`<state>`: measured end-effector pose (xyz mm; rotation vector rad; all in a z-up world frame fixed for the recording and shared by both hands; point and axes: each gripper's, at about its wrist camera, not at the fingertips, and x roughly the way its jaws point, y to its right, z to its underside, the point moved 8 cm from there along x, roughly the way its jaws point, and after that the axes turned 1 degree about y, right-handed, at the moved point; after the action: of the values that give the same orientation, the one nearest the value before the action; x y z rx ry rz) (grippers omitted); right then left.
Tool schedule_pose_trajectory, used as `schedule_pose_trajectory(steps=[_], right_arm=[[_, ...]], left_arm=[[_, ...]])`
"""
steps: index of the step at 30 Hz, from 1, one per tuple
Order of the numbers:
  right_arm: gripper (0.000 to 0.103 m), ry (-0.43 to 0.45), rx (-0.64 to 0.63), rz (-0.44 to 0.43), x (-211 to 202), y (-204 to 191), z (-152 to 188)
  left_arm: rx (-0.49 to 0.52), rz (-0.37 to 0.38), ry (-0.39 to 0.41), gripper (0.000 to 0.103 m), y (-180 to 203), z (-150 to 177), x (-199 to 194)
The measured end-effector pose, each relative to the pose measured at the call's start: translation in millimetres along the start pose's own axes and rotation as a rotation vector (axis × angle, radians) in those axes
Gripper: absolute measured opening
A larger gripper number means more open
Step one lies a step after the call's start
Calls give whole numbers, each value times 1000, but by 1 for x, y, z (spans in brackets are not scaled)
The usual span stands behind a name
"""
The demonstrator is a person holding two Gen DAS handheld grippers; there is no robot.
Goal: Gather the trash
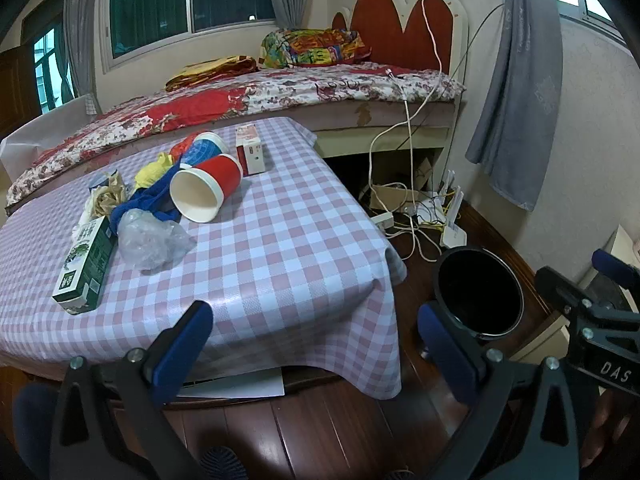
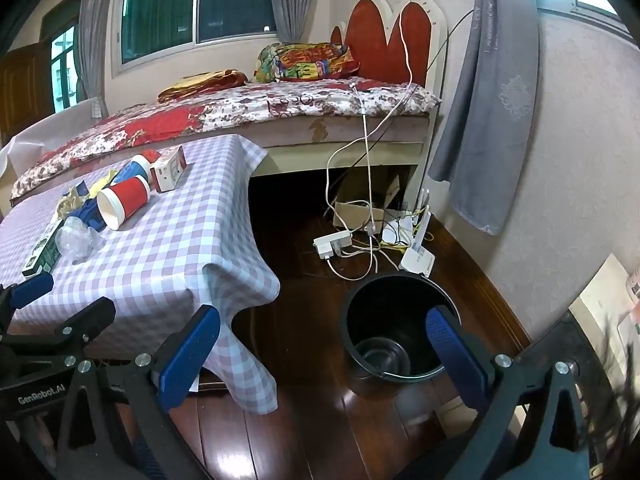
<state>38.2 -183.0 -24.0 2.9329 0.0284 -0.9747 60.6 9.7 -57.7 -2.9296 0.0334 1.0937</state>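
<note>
Left gripper [image 1: 316,340] fingers spread, holding nothing; right gripper [image 2: 324,344] likewise. Red cup [image 1: 206,188] on side on checked table [image 1: 280,248]; black bin [image 2: 394,328] on floor.

Left tongs [image 1: 314,344]: jaws spread wide, nothing between blue pads [image 1: 182,350], pointing toward 12 o'clock, level. Right tongs [image 2: 324,356]: jaws likewise wide apart, empty, pointing 12 o'clock. In left wrist view right tongs sit at 3 o'clock; in right wrist view left tongs at 9 o'clock.
</note>
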Motion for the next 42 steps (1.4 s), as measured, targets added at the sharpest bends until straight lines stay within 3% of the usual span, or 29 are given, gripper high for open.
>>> schedule_pose_trajectory(steps=[42], right_arm=[[103, 2, 6, 10, -1, 4, -2]], left_arm=[[19, 0, 23, 103, 1, -8, -3]])
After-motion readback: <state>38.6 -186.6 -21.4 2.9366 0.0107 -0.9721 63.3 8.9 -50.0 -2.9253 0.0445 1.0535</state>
